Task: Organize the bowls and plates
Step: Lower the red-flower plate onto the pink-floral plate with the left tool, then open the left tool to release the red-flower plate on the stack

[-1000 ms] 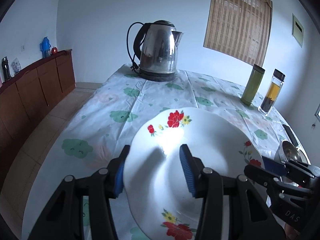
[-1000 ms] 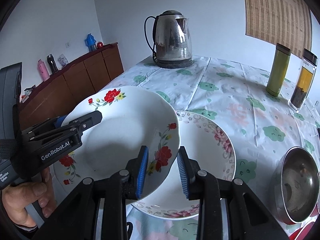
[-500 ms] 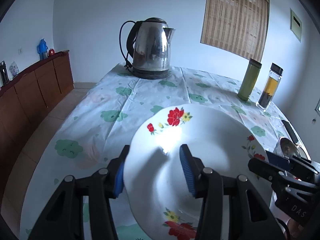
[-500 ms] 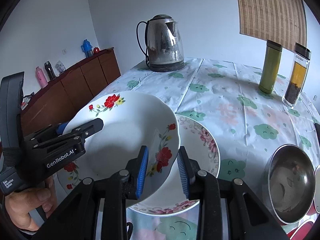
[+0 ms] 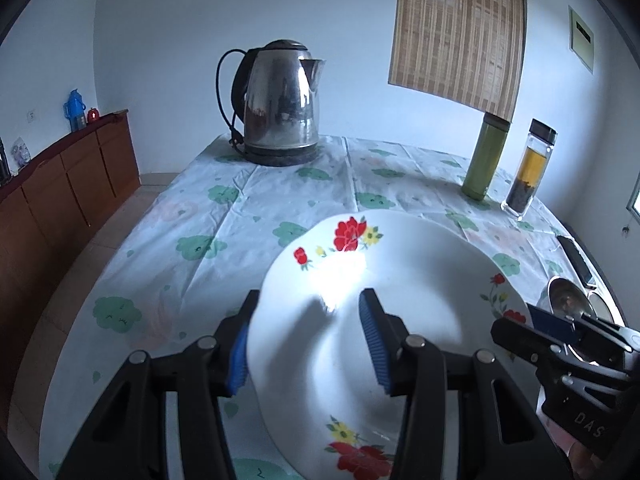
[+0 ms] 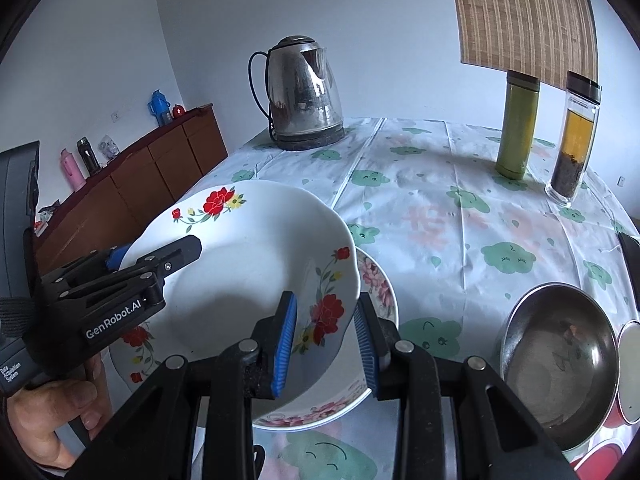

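Observation:
A white plate with red flowers [image 5: 404,300] [image 6: 248,264] is held tilted above the table by both grippers. My left gripper [image 5: 308,340] straddles its near-left rim, jaws wide, and shows in the right wrist view [image 6: 160,264]. My right gripper [image 6: 326,340] straddles its right rim and shows in the left wrist view [image 5: 532,332]. Under it, a second plate with pink flowers [image 6: 376,280] lies on the table. A steel bowl [image 6: 560,360] [image 5: 568,300] stands to the right.
A steel kettle [image 5: 280,104] [image 6: 304,92] stands at the far side of the table [image 5: 200,216]. A green flask [image 6: 518,124] and a glass tea bottle [image 6: 576,136] stand at the far right. A wooden sideboard [image 6: 160,164] runs along the left wall.
Both grippers and the flowered plate have risen and drawn back a little from the table. The pink-flowered plate underneath is more covered.

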`<state>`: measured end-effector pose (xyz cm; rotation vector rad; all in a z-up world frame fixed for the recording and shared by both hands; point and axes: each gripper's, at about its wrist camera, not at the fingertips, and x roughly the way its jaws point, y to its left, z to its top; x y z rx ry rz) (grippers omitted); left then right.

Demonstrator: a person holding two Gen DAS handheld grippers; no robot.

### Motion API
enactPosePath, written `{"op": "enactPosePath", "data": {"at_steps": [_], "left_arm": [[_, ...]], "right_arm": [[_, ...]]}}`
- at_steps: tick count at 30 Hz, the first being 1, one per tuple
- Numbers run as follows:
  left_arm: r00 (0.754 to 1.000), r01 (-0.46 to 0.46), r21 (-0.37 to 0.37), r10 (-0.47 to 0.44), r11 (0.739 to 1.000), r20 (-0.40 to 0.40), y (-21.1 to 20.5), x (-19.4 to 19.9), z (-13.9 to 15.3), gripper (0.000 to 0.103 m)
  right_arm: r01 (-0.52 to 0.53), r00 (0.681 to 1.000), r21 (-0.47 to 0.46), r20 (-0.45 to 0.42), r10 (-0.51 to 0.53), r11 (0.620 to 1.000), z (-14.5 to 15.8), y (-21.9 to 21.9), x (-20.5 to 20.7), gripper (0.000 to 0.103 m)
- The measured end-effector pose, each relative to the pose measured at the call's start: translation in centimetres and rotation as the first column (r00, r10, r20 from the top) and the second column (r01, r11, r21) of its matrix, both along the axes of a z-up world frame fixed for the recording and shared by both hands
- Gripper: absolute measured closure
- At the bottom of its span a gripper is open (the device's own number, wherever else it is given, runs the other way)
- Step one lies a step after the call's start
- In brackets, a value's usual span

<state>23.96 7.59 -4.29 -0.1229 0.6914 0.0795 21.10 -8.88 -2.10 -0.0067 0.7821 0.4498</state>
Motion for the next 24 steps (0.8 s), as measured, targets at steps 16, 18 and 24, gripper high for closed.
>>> {"op": "enactPosePath", "data": {"at_steps": [16, 18, 24], "left_arm": [[0.999, 0.043, -0.031, -0.044, 0.999, -0.009, -2.0, 1.2, -1.1, 0.056], [0.999, 0.044, -0.031, -0.044, 0.999, -0.009, -1.9, 1.3, -1.2, 0.056], [0.999, 0.042, -0.022, -0.042, 0.999, -0.014, -2.0, 1.4, -1.6, 0.056]], "right_arm": [[0.056, 0.998, -0.015, -0.022, -0.056, 0.998, -0.6, -2.0, 1.2, 0.071], [0.055, 0.998, -0.021, -0.027, -0.055, 0.998, -0.9, -1.9, 1.2, 0.071], [0.051, 0.998, -0.040, -0.039, -0.052, 0.998, -1.5, -1.6, 1.3, 0.071]]}}
